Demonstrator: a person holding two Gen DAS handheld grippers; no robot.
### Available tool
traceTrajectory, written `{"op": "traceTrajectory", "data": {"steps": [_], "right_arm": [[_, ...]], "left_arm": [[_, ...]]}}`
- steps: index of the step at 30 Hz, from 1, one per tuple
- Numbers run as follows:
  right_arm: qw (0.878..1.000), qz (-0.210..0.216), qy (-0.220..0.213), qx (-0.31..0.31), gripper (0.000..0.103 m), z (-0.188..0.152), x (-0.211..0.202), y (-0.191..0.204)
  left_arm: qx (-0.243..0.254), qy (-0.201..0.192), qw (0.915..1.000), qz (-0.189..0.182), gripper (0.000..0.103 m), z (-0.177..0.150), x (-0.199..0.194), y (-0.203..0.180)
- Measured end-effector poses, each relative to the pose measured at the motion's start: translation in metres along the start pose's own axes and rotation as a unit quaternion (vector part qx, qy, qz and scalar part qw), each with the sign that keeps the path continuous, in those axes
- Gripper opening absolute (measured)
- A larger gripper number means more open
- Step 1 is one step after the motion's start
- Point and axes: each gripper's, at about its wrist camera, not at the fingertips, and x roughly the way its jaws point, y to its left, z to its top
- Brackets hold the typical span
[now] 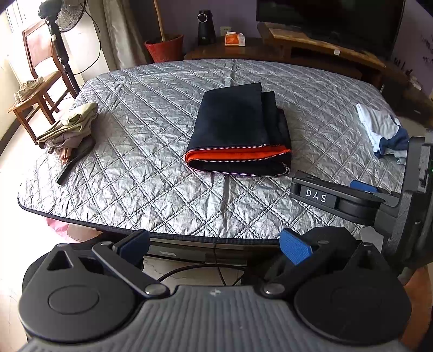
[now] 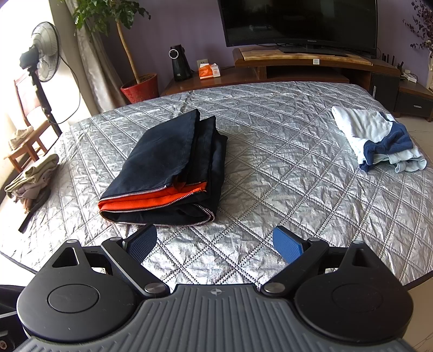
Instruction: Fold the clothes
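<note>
**poster1:** on the silver quilted table cover [image 2: 284, 168], pretty much dead centre, sits the dark navy jacket [image 2: 167, 168], folded into a chunky rectangle. orange lining [image 2: 151, 201] peeks out along the near edge, with the metal zipper teeth running above and below it. the fold looks tidy from both wrist views.

**poster2:** what about the grippers, is either one holding it?

**poster1:** nope. the right gripper [image 2: 215, 243] hangs just over the near part of the table, jaws spread wide with nothing between the blue pads [image 2: 286, 247]. its left pad is close to the jacket's near corner, but i can't tell if it touches. the left gripper [image 1: 215, 245] is back off the table edge, also spread apart and empty, with floor and a cable under it. from the left wrist view you can see the right gripper off to the side with a "das" label on it.

**poster2:** any other clothes around?

**poster1:** yeah, a beige and khaki pile [image 2: 33, 178] at the left edge of the table, with a dark strap-like thing next to it, and a light blue and navy bundle [image 2: 379, 138] at the right edge. both are well apart from the jacket. behind the table: a tv [image 2: 297, 24] on a wooden stand, a red plant pot [image 2: 140, 88], a standing fan [image 2: 46, 51] and a wooden chair [image 1: 38, 81].
</note>
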Motion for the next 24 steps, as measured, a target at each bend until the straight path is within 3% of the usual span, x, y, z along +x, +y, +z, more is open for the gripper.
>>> {"op": "traceTrajectory", "data": {"steps": [20,24], "right_arm": [[1.000,0.001,0.001,0.001,0.095,-0.0002,-0.0004,-0.0007],[1.000,0.001,0.002,0.001,0.095,-0.0001,-0.0001,-0.0009]], "left_arm": [[0.000,0.005,1.0000,-0.002,0.102,-0.0020,0.0054,0.0001],[-0.008,-0.001,0.9998,-0.017,0.102,-0.0030,0.0072,0.0030]]}}
